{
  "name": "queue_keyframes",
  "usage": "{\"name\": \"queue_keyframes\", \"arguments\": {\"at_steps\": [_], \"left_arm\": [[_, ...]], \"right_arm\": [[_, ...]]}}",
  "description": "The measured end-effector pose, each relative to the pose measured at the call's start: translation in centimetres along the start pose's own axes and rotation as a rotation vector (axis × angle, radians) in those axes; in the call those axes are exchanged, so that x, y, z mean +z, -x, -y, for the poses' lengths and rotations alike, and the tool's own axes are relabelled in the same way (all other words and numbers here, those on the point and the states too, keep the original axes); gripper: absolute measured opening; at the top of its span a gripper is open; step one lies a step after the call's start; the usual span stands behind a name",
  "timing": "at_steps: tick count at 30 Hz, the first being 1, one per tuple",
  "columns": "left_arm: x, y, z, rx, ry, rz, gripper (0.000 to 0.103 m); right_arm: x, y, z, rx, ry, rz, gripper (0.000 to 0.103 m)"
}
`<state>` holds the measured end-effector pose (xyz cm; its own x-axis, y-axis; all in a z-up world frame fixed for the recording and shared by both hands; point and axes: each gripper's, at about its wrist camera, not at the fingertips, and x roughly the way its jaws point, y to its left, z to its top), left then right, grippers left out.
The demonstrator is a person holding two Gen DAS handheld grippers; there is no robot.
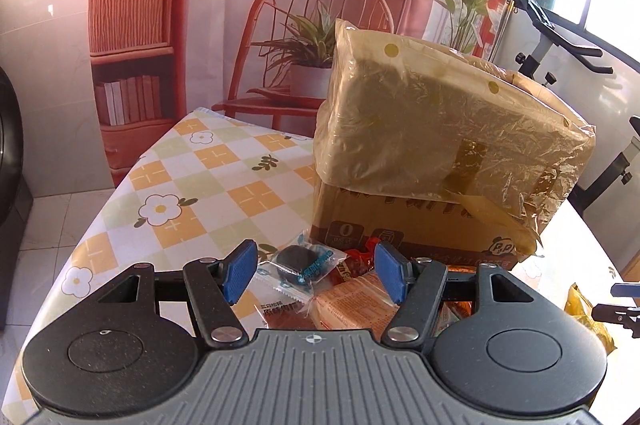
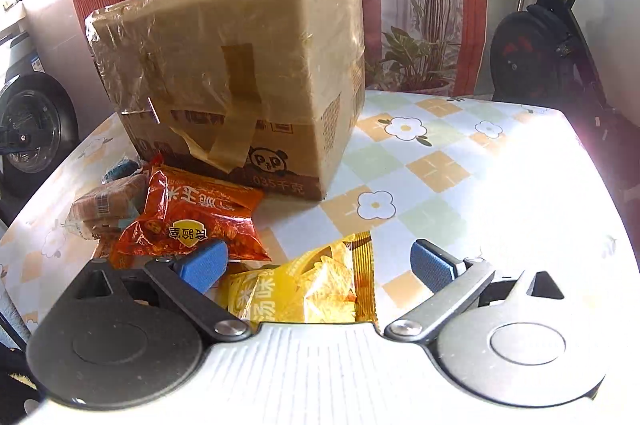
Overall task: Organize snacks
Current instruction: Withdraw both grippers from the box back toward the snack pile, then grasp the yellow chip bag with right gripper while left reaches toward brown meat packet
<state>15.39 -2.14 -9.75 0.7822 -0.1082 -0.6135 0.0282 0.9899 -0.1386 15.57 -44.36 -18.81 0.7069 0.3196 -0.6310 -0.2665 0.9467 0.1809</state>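
Cardboard box with plastic liner (image 2: 240, 77) waits behind loose snacks, ready for loading.
Left gripper (image 1: 316, 275) gapes over clear-wrapped dark cake (image 1: 298, 259); right gripper (image 2: 316, 265) gapes over yellow foil snack packet (image 2: 308, 289), nothing gripped.

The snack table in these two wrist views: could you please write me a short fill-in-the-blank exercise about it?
1. The cardboard box is partly wrapped in clear ____.
2. The packet nearest the open right tongs is coloured ____.
3. The orange packet lies ____ the box, on the table.
4. The open left tongs have ____ pads.

Missing words: plastic; yellow; in front of; blue
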Motion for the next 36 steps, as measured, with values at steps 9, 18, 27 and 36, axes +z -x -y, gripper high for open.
{"name": "queue_keyframes", "arguments": {"at_steps": [9, 18, 27, 36], "left_arm": [[-2.6, -0.9, 0.8, -0.051, 0.007, -0.070, 0.067], [-4.8, -2.1, 1.2, -0.074, 0.038, -0.140, 0.066], [-5.0, -2.4, 1.7, -0.098, 0.056, -0.163, 0.066], [-4.7, -2.2, 1.0, -0.094, 0.075, -0.156, 0.066]], "right_arm": [[-3.0, -3.2, 2.5, 0.117, -0.242, -0.105, 0.099], [-1.8, -3.2, 0.1, 0.155, -0.199, -0.134, 0.083], [1.4, -0.6, -2.9, 0.170, -0.131, -0.008, 0.080], [3.7, 0.7, -4.4, 0.206, -0.095, 0.092, 0.079]]}}
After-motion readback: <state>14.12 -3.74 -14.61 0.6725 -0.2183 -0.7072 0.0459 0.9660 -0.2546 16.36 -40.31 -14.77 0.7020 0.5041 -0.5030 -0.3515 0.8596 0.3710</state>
